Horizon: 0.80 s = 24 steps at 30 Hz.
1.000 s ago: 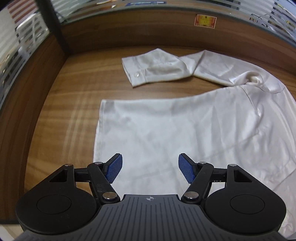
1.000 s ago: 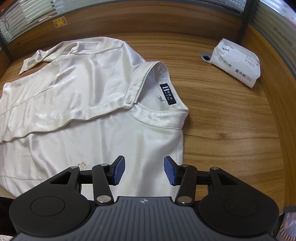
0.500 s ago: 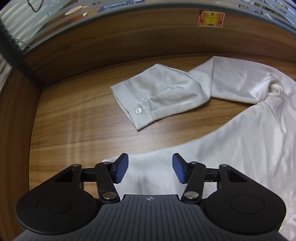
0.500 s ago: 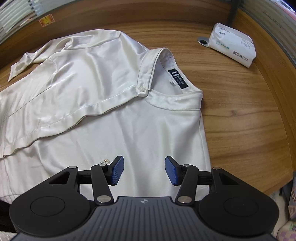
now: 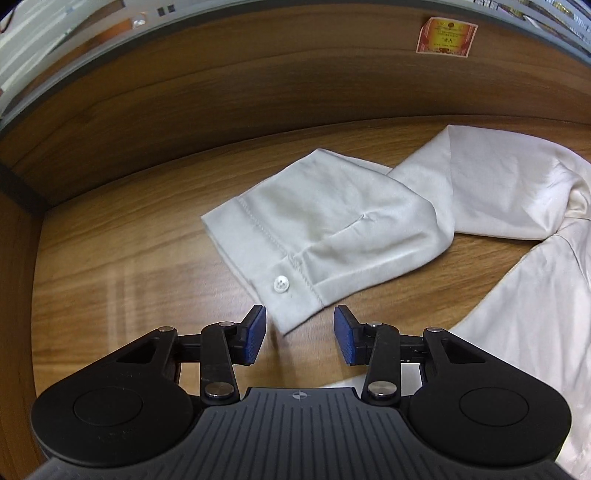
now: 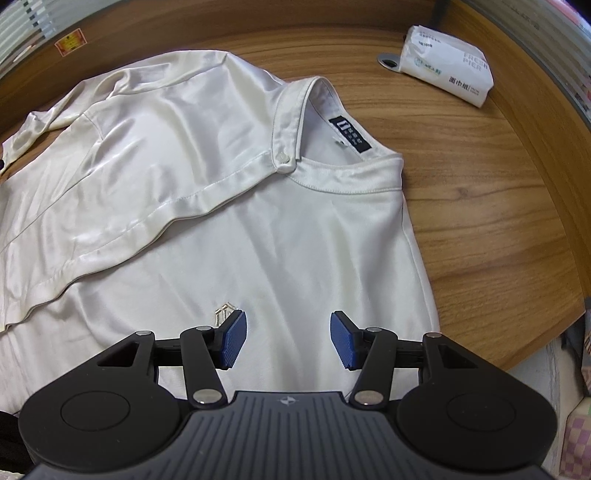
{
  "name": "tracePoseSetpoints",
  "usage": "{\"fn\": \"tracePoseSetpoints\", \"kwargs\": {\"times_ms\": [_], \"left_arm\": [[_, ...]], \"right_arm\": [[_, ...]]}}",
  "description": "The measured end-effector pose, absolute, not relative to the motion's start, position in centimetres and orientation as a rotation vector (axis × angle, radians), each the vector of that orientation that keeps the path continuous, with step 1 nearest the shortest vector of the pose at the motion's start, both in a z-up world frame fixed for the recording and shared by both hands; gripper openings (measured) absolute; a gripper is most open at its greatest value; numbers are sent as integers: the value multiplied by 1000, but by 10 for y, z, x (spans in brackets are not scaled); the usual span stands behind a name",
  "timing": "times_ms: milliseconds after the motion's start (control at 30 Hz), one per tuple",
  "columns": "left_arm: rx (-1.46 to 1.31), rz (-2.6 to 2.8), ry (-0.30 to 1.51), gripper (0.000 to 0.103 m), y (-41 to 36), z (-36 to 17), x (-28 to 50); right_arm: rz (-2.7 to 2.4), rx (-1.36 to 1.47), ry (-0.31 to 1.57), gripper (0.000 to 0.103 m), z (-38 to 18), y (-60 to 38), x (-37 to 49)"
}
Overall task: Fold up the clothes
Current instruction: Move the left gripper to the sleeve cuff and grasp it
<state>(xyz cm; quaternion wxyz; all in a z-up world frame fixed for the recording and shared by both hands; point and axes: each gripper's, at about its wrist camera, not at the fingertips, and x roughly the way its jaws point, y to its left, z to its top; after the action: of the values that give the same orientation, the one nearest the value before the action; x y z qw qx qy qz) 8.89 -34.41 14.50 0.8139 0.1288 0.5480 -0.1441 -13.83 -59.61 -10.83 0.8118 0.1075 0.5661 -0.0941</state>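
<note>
A white long-sleeved shirt [image 6: 295, 240] lies spread on the wooden table, collar [image 6: 291, 114] and dark neck label [image 6: 351, 134] toward the far right. In the left wrist view its sleeve [image 5: 480, 184] is bent back, and the buttoned cuff [image 5: 258, 236] points at me. My left gripper [image 5: 299, 336] hovers at the cuff's near corner; its jaws are closing, the corner lies between them and the pads do not press on it. My right gripper [image 6: 288, 339] hangs over the shirt's chest beside a small embroidered logo [image 6: 223, 310]; its jaws are opening with nothing between them.
A white tissue pack [image 6: 447, 66] and a small metal disc [image 6: 388, 61] lie at the table's far right. A wooden back panel [image 5: 258, 92] with a red sticker [image 5: 447, 35] borders the far side. The table's edge [image 6: 517, 350] curves close to the shirt's right side.
My left gripper has travelled from over the shirt's hem to the sleeve cuff, and its jaws have narrowed. My right gripper has shifted a little over the chest.
</note>
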Motion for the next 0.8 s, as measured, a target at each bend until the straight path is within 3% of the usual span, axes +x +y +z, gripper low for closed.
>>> {"fn": "tracePoseSetpoints", "kwargs": {"times_ms": [100, 400, 433, 533, 667, 733, 800], "left_arm": [[280, -319, 1183, 44, -368, 161, 78], [305, -338, 1184, 42, -425, 211, 41], [308, -341, 1180, 32, -431, 218, 37], [342, -350, 1161, 17, -455, 240, 22], [369, -353, 1116, 12, -468, 257, 8], [362, -353, 1081, 4, -483, 277, -8], [344, -360, 1062, 4, -489, 292, -17]], "right_arm": [[-214, 233, 1208, 63, -108, -595, -141], [-249, 238, 1205, 64, -105, -601, -149], [-250, 237, 1205, 64, -105, -601, -149], [-253, 233, 1204, 64, -104, -603, -150], [-249, 233, 1198, 64, -103, -603, -149], [-247, 232, 1196, 64, -103, -604, -149], [-242, 231, 1191, 64, -102, -604, -147]]}}
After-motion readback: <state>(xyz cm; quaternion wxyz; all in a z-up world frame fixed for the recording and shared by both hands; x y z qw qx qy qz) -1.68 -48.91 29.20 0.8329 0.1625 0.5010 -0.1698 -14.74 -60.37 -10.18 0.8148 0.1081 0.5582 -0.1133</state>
